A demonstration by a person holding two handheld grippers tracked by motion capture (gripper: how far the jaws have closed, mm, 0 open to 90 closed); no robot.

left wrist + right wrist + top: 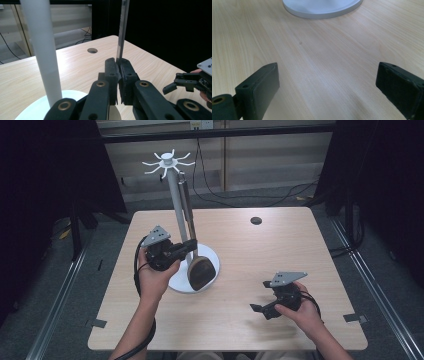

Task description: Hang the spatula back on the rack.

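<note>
The wooden table [280, 250] is carrying a white stand [172, 195] whose round base [322, 8] is sitting left of centre. A dark spatula [192, 240] is hanging nearly upright beside the pole, blade over the base. The left gripper [187, 249] is pinching its handle [122, 30], jaws closed on it, which the left gripper view is showing plainly. The right gripper [257, 308] is resting well apart, jaws wide and empty

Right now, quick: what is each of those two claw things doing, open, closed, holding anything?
Left gripper: closed, its fingers clamped on the handle of the wooden spatula hanging from the white stand.
Right gripper: open, holding nothing, above the table.
</note>
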